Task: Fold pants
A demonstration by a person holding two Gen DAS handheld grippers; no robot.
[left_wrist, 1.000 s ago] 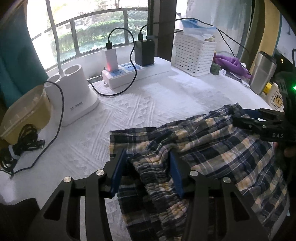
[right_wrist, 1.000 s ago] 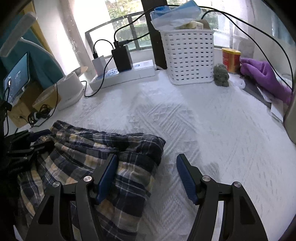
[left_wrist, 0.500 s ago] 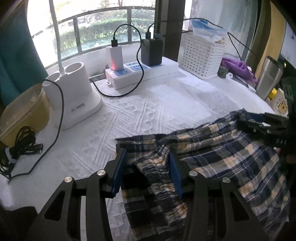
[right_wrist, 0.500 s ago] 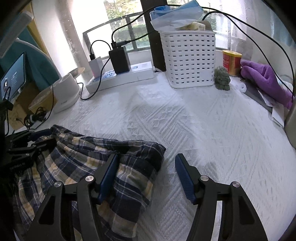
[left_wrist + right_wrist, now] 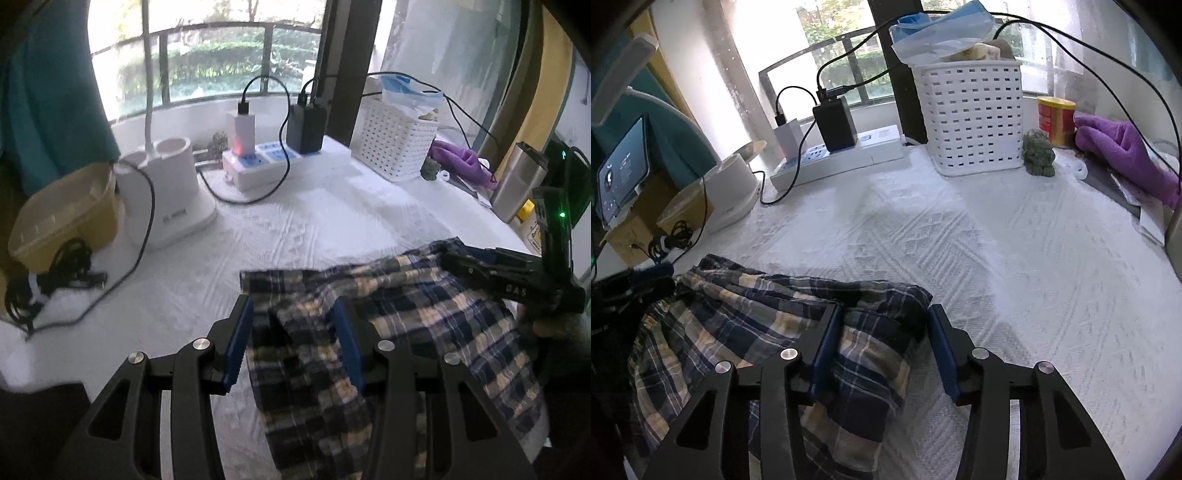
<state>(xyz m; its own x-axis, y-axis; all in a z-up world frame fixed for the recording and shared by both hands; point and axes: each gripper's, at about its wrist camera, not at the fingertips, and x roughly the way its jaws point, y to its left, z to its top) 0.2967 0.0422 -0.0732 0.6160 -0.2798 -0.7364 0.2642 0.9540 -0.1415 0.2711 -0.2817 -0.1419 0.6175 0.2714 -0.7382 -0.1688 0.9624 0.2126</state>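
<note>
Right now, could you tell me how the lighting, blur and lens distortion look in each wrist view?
Left wrist view: the window behind is blown out, the railing bows from the fisheye, and the plaid pants and black cable are smeared by motion blur. Right wrist view: sharper, the white cloth weave reads clearly, window glare above the basket, dark vignette at the corners.

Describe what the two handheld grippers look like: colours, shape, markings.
Both are alike. The left gripper and right gripper each have two black angular fingers with triangular cut-outs, silver round bolt heads at the joints, and flat blue pads on the inner faces. Seen from the left camera, the right gripper carries white lettering, seemingly "DAS", and a green light glows on its body.
</note>
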